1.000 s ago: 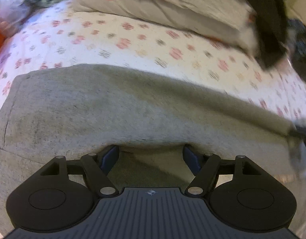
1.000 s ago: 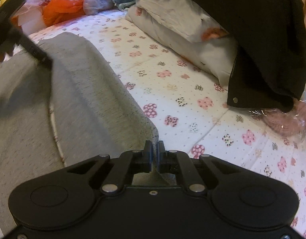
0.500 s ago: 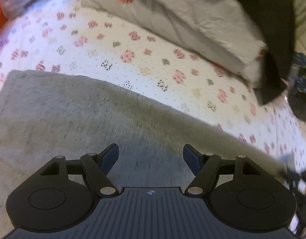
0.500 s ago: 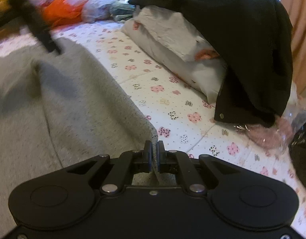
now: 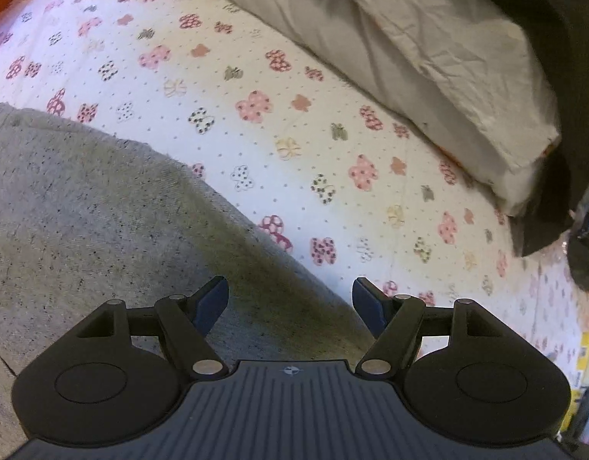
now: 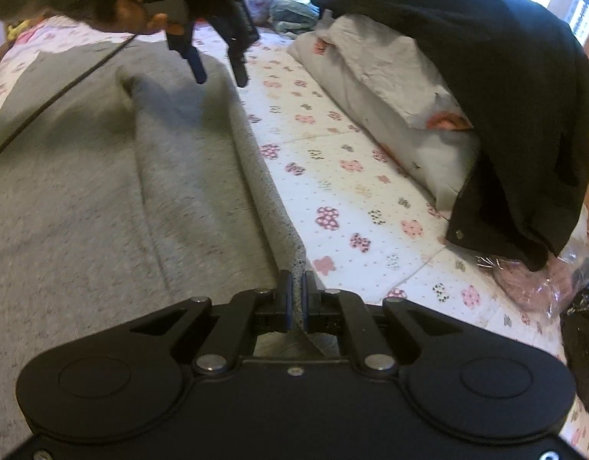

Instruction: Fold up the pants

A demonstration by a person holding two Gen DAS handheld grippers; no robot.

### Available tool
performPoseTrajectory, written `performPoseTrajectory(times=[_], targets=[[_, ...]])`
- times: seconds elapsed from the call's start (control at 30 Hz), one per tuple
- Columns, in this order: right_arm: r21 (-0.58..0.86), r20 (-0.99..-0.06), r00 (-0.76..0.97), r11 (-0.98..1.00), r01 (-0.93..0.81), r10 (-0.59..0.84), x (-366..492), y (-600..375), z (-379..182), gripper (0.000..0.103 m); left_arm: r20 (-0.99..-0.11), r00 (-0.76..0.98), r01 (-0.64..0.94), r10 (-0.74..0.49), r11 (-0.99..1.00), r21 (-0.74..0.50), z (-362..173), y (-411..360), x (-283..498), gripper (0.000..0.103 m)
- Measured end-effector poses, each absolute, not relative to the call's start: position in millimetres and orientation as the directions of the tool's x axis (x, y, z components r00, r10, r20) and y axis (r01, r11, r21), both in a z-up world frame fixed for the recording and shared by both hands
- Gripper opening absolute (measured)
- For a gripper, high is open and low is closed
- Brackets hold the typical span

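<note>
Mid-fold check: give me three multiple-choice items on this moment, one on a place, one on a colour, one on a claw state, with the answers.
1. Where does the black jacket lie?
A. over the pillows
B. on the pants
C. under the sheet

2. What colour are the pants?
A. navy
B. grey
C. red

3. How is the right claw?
A. wide open
B. shut on nothing
C. shut on the pants

Answers:
1 A, it drapes over the pale pillows.
2 B, speckled grey knit on the flowered sheet.
3 C, grey fabric is pinched between its pads; the left claw hangs open above the pants.
</note>
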State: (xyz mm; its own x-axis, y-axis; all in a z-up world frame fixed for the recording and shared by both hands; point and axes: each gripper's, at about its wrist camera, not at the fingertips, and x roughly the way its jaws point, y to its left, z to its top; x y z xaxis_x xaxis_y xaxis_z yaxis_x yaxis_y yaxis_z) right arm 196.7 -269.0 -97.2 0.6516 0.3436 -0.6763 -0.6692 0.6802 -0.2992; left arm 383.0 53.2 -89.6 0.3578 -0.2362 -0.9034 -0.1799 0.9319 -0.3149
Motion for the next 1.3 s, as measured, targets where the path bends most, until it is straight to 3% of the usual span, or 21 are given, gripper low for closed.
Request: performPoseTrajectory(times=[0.07, 0.1, 0.13, 0.17, 0.27, 0.43, 0.67, 1.3], targets=[[-0.307, -0.672, 0.652, 0.670, -0.676, 0.351, 193, -268, -98, 0.011, -0.921, 0.332, -0.183, -0.203, 0.944, -0.274, -95, 51, 389, 0.069], [-0.310, -0.669, 0.654, 0.666, -0.678, 0.354, 191, -268, -97, 0.011, -0.932, 0.317, -0.180, -0.174, 0.954, -0.239, -98, 49, 392, 0.063], [-0.313, -0.666, 0.656, 0.664, -0.679, 0.356, 190, -267, -97, 0.011, -0.939, 0.306, -0.177, -0.160, 0.959, -0.221, -101, 49, 395, 0.032], [-0.315, -0.662, 0.660, 0.666, -0.676, 0.356, 190, -267, -96, 0.011, -0.939, 0.297, -0.180, -0.172, 0.956, -0.232, -104, 51, 396, 0.007], [-0.311, -0.657, 0.670, 0.686, -0.658, 0.346, 189, -266, -92, 0.011, -0.916, 0.347, -0.199, -0.200, 0.939, -0.280, -93, 60, 383, 0.007], [-0.302, -0.633, 0.715, 0.756, -0.581, 0.297, 184, -264, -72, 0.011, -0.859, 0.495, -0.098, -0.132, 0.973, -0.207, -33, 53, 328, 0.007], [-0.246, -0.585, 0.780, 0.869, -0.430, 0.220, 134, -259, -34, 0.011, -0.800, 0.574, -0.039, -0.172, 0.971, -0.237, 13, 68, 232, 0.007], [-0.287, -0.706, 0.702, 0.868, -0.406, 0.096, 16, -209, -87, 0.011, -0.883, 0.451, -0.068, -0.135, 0.980, -0.185, -82, 85, 104, 0.007]])
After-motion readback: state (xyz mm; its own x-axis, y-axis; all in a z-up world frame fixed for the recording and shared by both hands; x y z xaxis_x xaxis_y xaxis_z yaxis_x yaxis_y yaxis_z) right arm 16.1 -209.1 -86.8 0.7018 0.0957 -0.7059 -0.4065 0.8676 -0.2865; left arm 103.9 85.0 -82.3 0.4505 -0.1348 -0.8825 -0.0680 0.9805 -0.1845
